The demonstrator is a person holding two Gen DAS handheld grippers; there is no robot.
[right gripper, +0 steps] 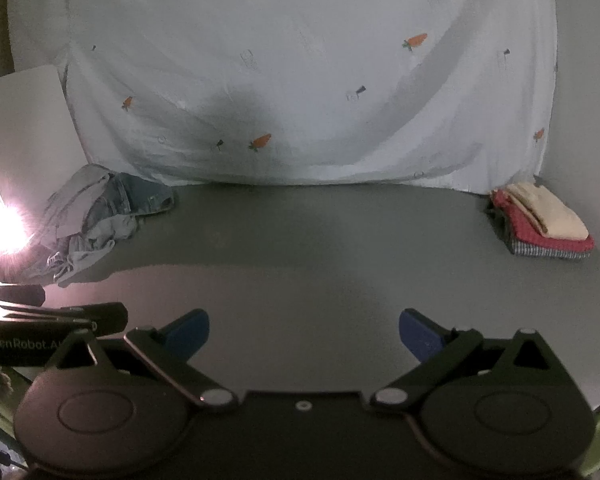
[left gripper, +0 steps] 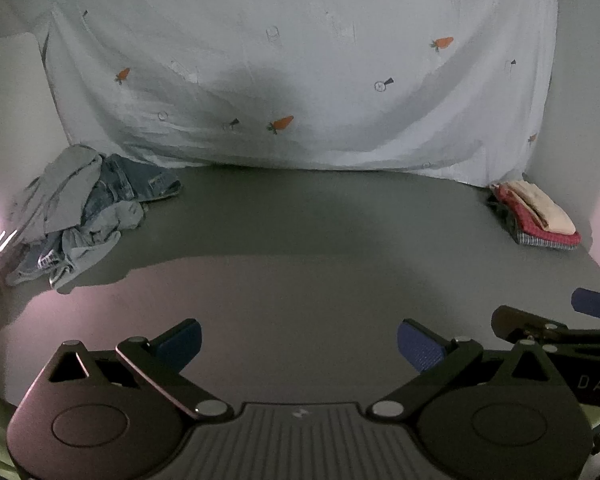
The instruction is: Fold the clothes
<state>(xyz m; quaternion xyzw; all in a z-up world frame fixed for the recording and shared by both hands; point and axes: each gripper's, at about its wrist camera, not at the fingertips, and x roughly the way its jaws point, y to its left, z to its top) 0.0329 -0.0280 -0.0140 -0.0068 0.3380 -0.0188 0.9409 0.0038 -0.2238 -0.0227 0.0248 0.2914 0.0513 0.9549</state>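
Tongs first: left gripper (left gripper: 299,340) spread wide, pinching nothing, poised low over the near edge of the tabletop (left gripper: 300,248); right gripper (right gripper: 304,334) likewise spread and bare, just beside it at the same edge. Both probably held apart and back so as to be ready for a fresh garment. Middle of the tabletop bare, likely kept free as folding room. Heap (left gripper: 80,208) of crumpled denim and grey clothes at the far left corner, unfolded, well apart from both grippers. Stack (right gripper: 540,222) of folded pieces at the far right corner, cream over red over check. Carrot-print sheet (left gripper: 300,60) hung behind the far edge.
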